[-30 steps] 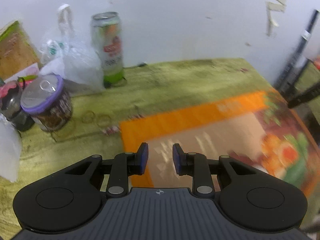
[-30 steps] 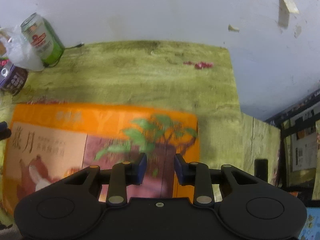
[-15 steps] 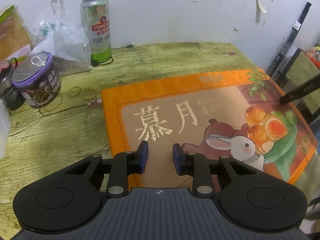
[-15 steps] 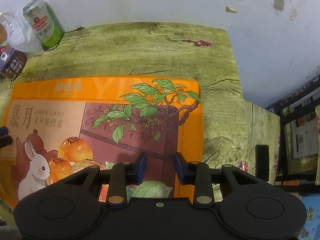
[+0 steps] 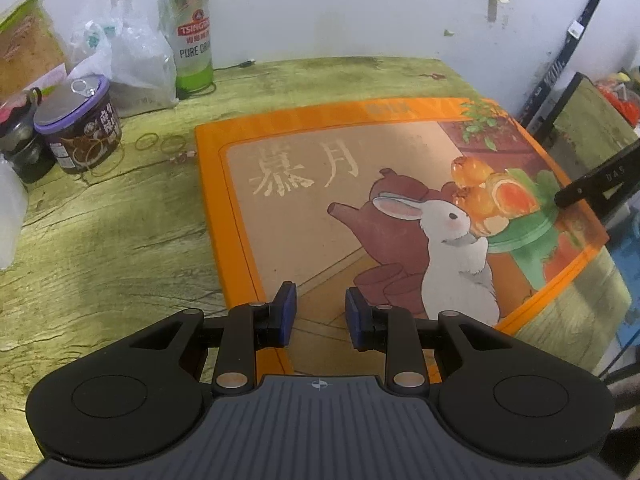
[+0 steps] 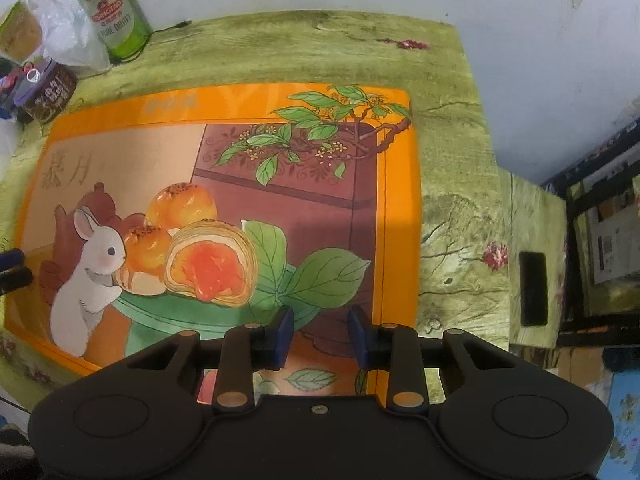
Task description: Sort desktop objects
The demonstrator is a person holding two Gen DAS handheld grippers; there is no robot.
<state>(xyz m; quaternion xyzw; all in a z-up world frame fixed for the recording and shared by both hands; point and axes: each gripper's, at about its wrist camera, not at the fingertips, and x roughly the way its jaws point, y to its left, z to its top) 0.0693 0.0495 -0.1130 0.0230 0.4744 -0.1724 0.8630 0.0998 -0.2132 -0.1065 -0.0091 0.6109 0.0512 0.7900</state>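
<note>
Left gripper (image 5: 320,312): jaws were drawn in to their narrowest, nothing between the blue pads; it was hung over the box's near left corner, angled down

Right gripper (image 6: 320,334): likewise closed and empty, aimed steeply at the box's near right corner

Box: the large flat orange cardboard gift box with a rabbit and pastries printed on its lid (image 5: 384,200) was laid across the middle of the green wood-grain table (image 5: 100,232), probably as the thing to be sorted

Clutter: a green-and-silver beer can (image 5: 188,36) was stood at 11 o'clock from the box, against the wall, with a crumpled clear plastic bag (image 5: 132,60) beside it; a purple-lidded tin (image 5: 80,124) was seen at 10 o'clock

Judgement: one gripper was placed at each near corner, seemingly for a two-handed move of the box
</note>
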